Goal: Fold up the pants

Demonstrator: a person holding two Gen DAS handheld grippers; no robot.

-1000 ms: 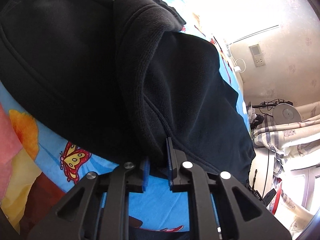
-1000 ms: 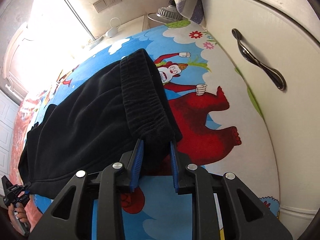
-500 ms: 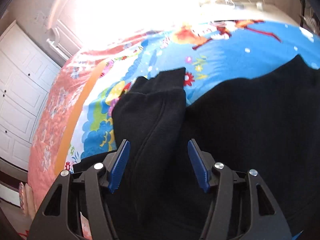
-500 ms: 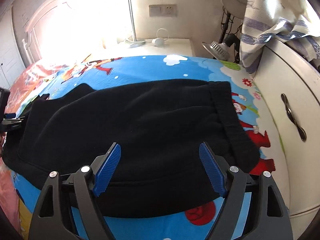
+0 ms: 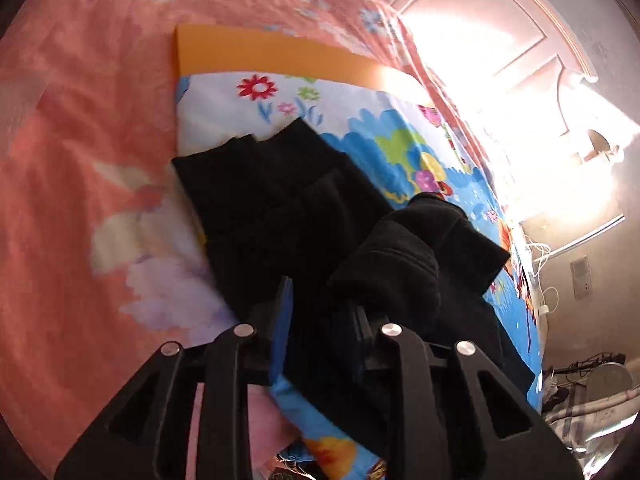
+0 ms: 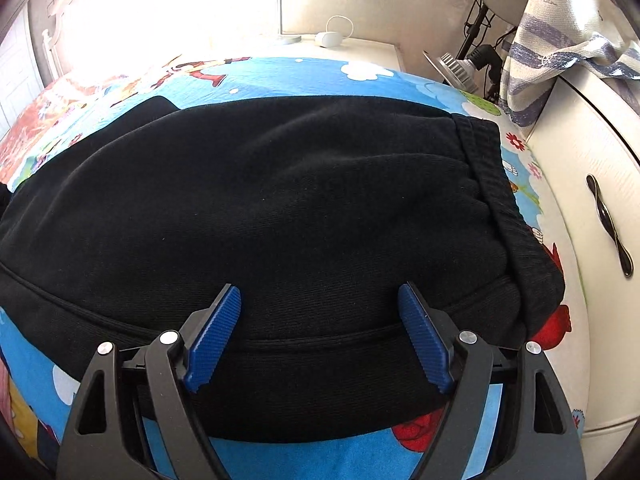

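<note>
Black fleece pants [image 6: 280, 200] lie across a cartoon-print sheet [image 6: 280, 76], with the ribbed waistband [image 6: 492, 184] at the right. My right gripper [image 6: 318, 292] hovers open and wide over the near edge of the pants, its blue pads [image 6: 216, 336] apart from the cloth. In the left wrist view the leg ends [image 5: 260, 200] reach toward a pink blanket [image 5: 80, 160]. My left gripper [image 5: 320, 300] is closing, with a bunched fold of the pants [image 5: 392, 264] between its jaws. That fold drapes over and hides the right finger.
A white cabinet with a dark handle [image 6: 608, 220] borders the bed on the right. A striped cloth [image 6: 540, 40] hangs over it. Behind stand a lamp head [image 6: 456, 68] and a nightstand [image 6: 360, 52]. An orange band [image 5: 260, 56] edges the sheet.
My left gripper let go, swung along the pants to the leg ends, and its jaws have narrowed on a fold. My right gripper released the waistband, opened wide and moved closer to the pants.
</note>
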